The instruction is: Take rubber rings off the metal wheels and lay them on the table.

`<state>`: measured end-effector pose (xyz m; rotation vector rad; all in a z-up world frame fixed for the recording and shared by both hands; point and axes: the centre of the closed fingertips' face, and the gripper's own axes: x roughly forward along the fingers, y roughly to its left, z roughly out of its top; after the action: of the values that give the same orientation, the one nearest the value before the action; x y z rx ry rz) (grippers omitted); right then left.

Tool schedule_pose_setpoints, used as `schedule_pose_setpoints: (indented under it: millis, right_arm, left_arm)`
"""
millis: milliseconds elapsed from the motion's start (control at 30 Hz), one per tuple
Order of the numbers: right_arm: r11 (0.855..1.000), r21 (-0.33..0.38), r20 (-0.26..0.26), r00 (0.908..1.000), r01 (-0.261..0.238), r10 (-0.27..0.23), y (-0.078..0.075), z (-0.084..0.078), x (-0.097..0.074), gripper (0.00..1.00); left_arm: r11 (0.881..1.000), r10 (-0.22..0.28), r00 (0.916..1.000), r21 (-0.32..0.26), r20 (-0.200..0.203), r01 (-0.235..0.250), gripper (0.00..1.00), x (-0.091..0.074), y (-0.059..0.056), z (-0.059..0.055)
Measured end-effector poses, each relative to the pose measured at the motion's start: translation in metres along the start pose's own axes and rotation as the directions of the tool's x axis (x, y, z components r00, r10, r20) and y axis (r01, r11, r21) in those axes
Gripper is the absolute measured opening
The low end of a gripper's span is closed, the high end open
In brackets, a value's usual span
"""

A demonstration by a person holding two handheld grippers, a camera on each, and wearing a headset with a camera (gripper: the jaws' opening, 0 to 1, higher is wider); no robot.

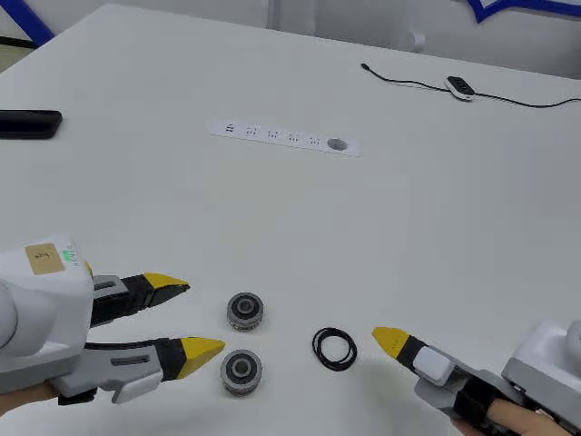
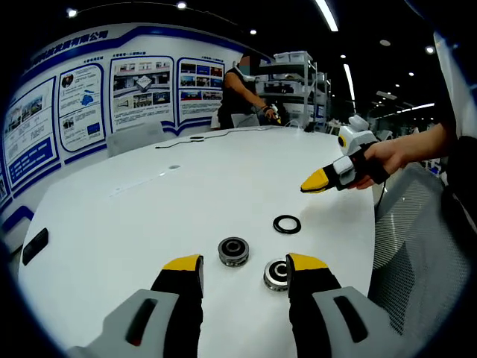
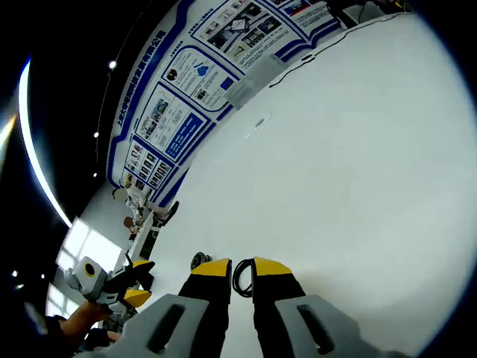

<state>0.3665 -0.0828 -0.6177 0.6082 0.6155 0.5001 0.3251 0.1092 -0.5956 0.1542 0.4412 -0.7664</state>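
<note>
Two metal wheels lie flat near the table's front edge, one (image 1: 245, 310) just behind the other (image 1: 241, 371). Black rubber rings (image 1: 334, 348) lie on the table to their right. My left gripper (image 1: 191, 318) stands open just left of the wheels, with nothing between its yellow tips. Its own view has both wheels (image 2: 234, 251) (image 2: 277, 274) right ahead of the tips and the rings (image 2: 287, 224) beyond. My right gripper (image 1: 390, 339) is shut and holds nothing, a little right of the rings. In its view the rings (image 3: 242, 277) show past the tips.
A white power strip (image 1: 286, 138) lies mid-table. A black cable with a small remote (image 1: 460, 87) runs along the far right, and a black flat object (image 1: 29, 123) sits at the left edge. A person (image 2: 242, 89) works at the table's far end.
</note>
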Motion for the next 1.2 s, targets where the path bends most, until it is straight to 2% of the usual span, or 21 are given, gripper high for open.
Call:
schedule_pose_setpoints:
  millis: [67,133,200,233,300,400,467,533,567,600,633,733,833,867,1000,1033,1067,1200]
  right_arm:
    - [0.995,-0.097,0.04,0.9992,-0.002,0.006,0.003,0.009,-0.006,0.11]
    - [0.989,-0.151,0.052,0.9986,0.001,0.007,0.002,0.014,-0.011,0.11]
    - [0.973,-0.23,0.063,0.998,0.022,-0.008,-0.001,0.02,-0.017,0.11]
    - [0.958,-0.284,0.065,0.9975,0.046,-0.029,-0.004,0.023,-0.021,0.11]
    - [0.939,-0.337,0.069,0.9965,0.067,-0.046,-0.006,0.026,-0.025,0.11]
    - [0.876,-0.477,0.034,0.9978,0.067,-0.057,-0.006,0.026,-0.031,0.15]
    - [0.847,-0.529,0.012,0.9984,0.054,-0.056,-0.004,0.023,-0.031,0.2]
    - [0.862,-0.507,-0.001,0.9993,0.032,-0.037,-0.003,0.019,-0.03,0.25]
    - [0.885,-0.466,-0.006,0.9998,0.012,-0.017,-0.001,0.018,-0.03,0.27]
    - [0.891,-0.453,-0.006,0.9998,0.016,-0.021,-0.003,0.018,-0.03,0.28]
    - [0.889,-0.458,-0.009,0.9996,0.019,-0.026,-0.004,0.018,-0.03,0.29]
    - [0.86,-0.51,-0.046,0.9984,0.004,-0.033,-0.004,0.012,-0.03,0.36]
    - [0.852,-0.523,-0.081,0.9966,-0.03,-0.015,-0.002,0.005,-0.031,0.41]
    - [0.844,-0.534,-0.094,0.9954,-0.036,-0.017,-0.003,0.002,-0.03,0.42]
    - [0.81,-0.583,-0.142,0.9894,-0.058,-0.031,-0.006,-0.008,-0.031,0.45]
    - [0.804,-0.592,-0.148,0.9885,-0.063,-0.031,-0.005,-0.009,-0.031,0.47]
    - [0.789,-0.611,-0.158,0.9869,-0.07,-0.035,-0.005,-0.01,-0.03,0.49]
    - [0.758,-0.645,-0.188,0.9815,-0.094,-0.038,-0.001,-0.015,-0.028,0.54]
  left_arm:
    - [1.0,0.011,0.9999,-0.005,0.003,-0.011,0.47,-0.004,0.002,-0.001]
    - [1.0,0.026,0.9996,-0.013,0.01,-0.026,0.47,-0.007,0.004,-0.001]
    - [0.999,0.038,0.9991,-0.019,0.017,-0.038,0.48,-0.011,0.006,-0.001]
    - [0.999,0.05,0.9986,-0.017,0.018,-0.05,0.48,-0.013,0.008,-0.002]
    - [0.995,0.098,0.9949,0.022,0.024,-0.099,0.47,-0.018,0.016,0.0]
    - [0.995,0.104,0.9932,-0.003,0.053,-0.104,0.48,-0.024,0.016,0.005]
    - [0.994,0.107,0.9925,-0.011,0.06,-0.107,0.48,-0.026,0.016,0.006]
    - [0.994,0.107,0.9928,-0.012,0.055,-0.106,0.49,-0.027,0.016,0.004]
    - [0.995,0.098,0.9943,-0.003,0.04,-0.098,0.49,-0.028,0.014,0.001]
    - [0.996,0.094,0.995,0.001,0.033,-0.094,0.49,-0.028,0.013,-0.002]
    - [0.996,0.09,0.9956,0.002,0.028,-0.09,0.49,-0.029,0.011,-0.004]
    - [0.997,0.077,0.9968,-0.002,0.019,-0.077,0.51,-0.032,0.005,-0.009]
    - [0.997,0.071,0.9973,-0.003,0.019,-0.071,0.55,-0.034,0.0,-0.013]
    - [0.997,0.072,0.9973,-0.001,0.017,-0.072,0.57,-0.034,-0.001,-0.014]
    - [0.996,0.084,0.9964,0.005,0.007,-0.084,0.63,-0.04,-0.002,-0.019]
    - [0.996,0.086,0.9963,0.005,0.007,-0.086,0.64,-0.041,-0.003,-0.02]
    - [0.996,0.087,0.9962,0.002,0.007,-0.087,0.64,-0.043,-0.003,-0.021]
    - [0.996,0.09,0.9959,-0.005,0.003,-0.09,0.65,-0.044,-0.004,-0.026]
